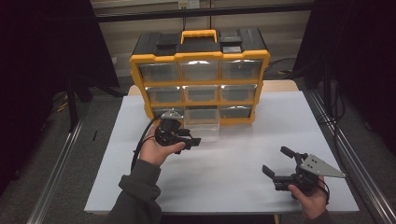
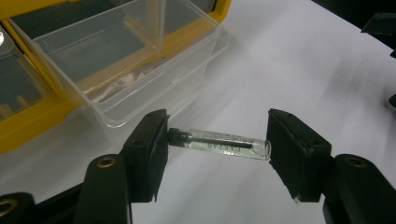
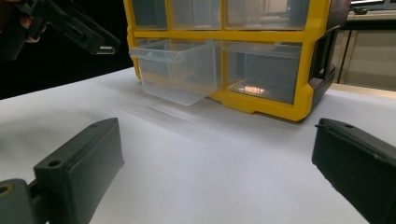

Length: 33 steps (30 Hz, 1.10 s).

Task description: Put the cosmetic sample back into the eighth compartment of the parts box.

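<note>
Bench (image 1: 233,163): white top, matte, bare over most of its near half; metal rails run along both long sides, dark floor and black curtains beyond.

Organizer (image 1: 200,77): yellow frame, black top with a yellow handle, three rows of three clear drawers; stands at the far edge of the bench, centred.

Drawer (image 2: 135,60): clear, bottom row, middle, pulled out toward the person, its front overhanging the white top.

Left gripper (image 2: 217,144): held up off the bench just in front of the organizer's lower left, near the drawer. Jaws clenched on a vial (image 2: 224,143), gripped end to end, dark cap against one pad, rounded glass end against the other. The vial lies level, clear of the surface, a thin dark rod inside it; print on the glass too small to read.

Right gripper (image 1: 280,164): low over the near right part of the bench, well apart from the organizer. Jaws released, spread wide, nothing between them.

Open room: broad bare white between the two grippers and along the near edge.
</note>
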Tool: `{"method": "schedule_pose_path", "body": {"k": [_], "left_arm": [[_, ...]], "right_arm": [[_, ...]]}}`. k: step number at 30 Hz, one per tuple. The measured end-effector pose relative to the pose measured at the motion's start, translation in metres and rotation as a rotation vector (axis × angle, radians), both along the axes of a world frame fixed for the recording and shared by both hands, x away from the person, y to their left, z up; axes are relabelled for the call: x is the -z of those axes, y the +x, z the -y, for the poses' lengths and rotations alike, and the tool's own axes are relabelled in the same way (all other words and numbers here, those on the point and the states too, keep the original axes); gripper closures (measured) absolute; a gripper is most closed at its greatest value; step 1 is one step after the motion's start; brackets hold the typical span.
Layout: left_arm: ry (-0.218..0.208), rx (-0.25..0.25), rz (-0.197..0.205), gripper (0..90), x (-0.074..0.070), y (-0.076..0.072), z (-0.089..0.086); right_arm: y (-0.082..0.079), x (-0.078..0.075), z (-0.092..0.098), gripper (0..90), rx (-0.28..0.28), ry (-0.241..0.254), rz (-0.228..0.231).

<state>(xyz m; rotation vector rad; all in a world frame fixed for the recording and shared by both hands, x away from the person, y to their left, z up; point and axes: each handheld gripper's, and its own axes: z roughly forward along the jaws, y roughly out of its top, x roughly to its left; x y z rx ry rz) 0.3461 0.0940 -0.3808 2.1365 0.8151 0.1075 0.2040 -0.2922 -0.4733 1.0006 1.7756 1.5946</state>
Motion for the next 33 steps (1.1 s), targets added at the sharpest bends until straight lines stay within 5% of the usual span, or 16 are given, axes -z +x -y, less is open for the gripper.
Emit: {"method": "schedule_pose_path", "body": {"k": [33], "left_arm": [[-0.009,-0.051,0.005,40.0,-0.023,0.021,0.002]], "right_arm": [[0.000,0.000,-0.001,1.1,-0.002,-0.001,0.000]]}}
